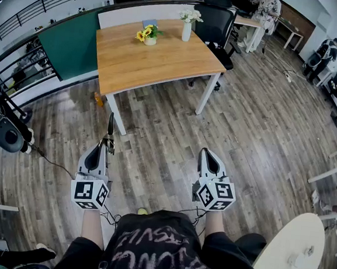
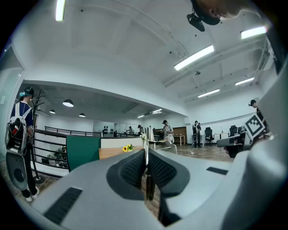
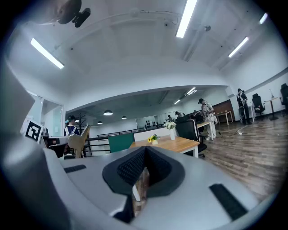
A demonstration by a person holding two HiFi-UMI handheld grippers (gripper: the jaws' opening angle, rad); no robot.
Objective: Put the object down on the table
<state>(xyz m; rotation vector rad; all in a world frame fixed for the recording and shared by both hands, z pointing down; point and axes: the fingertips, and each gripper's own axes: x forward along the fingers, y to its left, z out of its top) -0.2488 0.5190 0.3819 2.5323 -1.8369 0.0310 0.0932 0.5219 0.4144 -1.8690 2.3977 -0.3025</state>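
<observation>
My left gripper (image 1: 103, 146) is held above the wood floor, short of the wooden table (image 1: 163, 63), and is shut on a thin dark blade-like object (image 1: 110, 126) that sticks out past its tips toward the table. In the left gripper view the object (image 2: 146, 155) stands edge-on as a narrow strip pinched between the ribbed pads (image 2: 132, 170) of the left gripper (image 2: 146, 173). My right gripper (image 1: 207, 156) hovers level with the left one, a little to its right, jaws shut with nothing between them. The right gripper view shows the right gripper (image 3: 143, 157) pointing at the same table (image 3: 177, 143).
On the table stand a small pot of sunflowers (image 1: 148, 36) and a white vase of flowers (image 1: 187, 27). A black office chair (image 1: 216, 24) sits behind it and a green partition (image 1: 71, 43) to its left. A pale round table (image 1: 290, 253) is at my right, a black stand (image 1: 7, 134) at my left.
</observation>
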